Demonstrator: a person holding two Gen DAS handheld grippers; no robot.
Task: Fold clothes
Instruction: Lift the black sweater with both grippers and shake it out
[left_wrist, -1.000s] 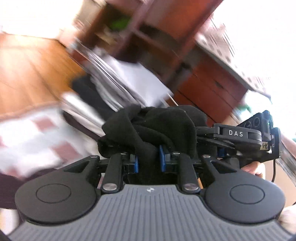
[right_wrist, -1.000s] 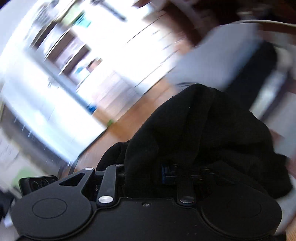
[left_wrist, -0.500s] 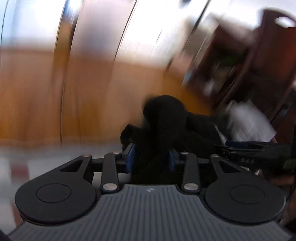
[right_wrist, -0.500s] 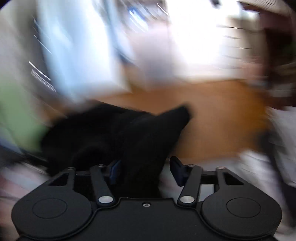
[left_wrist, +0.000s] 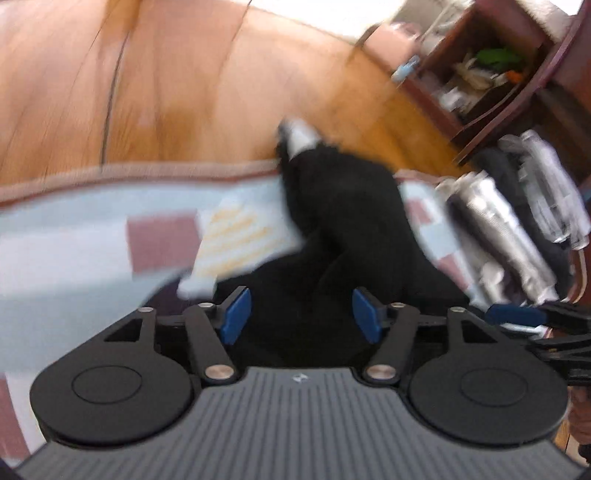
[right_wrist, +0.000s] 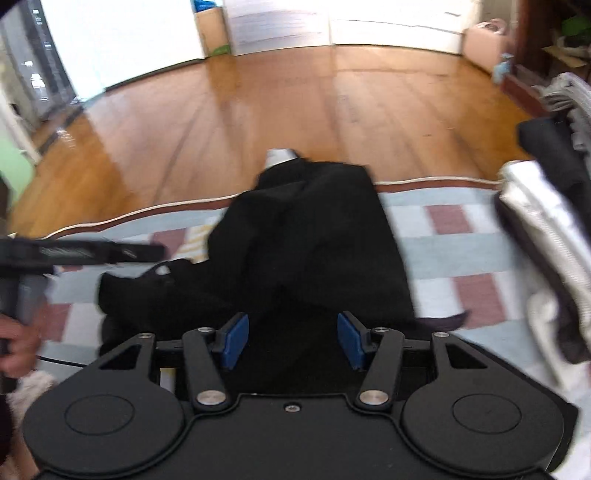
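Observation:
A black garment (left_wrist: 343, 218) lies stretched out on a checked rug (left_wrist: 74, 254), its far end with a grey patch (left_wrist: 301, 134) reaching the wooden floor. The same black garment (right_wrist: 314, 236) fills the middle of the right wrist view. My left gripper (left_wrist: 301, 314) is open, blue pads wide apart just above the cloth's near end. My right gripper (right_wrist: 291, 341) is open too, over the near edge of the garment. The other gripper's arm (right_wrist: 81, 253) shows at the left of the right wrist view. Both views are blurred.
A pile of folded grey, white and black clothes (right_wrist: 546, 236) sits on the right of the rug. A dark wooden shelf unit (left_wrist: 509, 74) stands beyond it. Wooden floor (right_wrist: 295, 103) stretches ahead. A hand (right_wrist: 14, 339) holds the left tool.
Both grippers were shut on the bunched black garment in the air; they swung down, opened, and the garment now lies spread on the rug.

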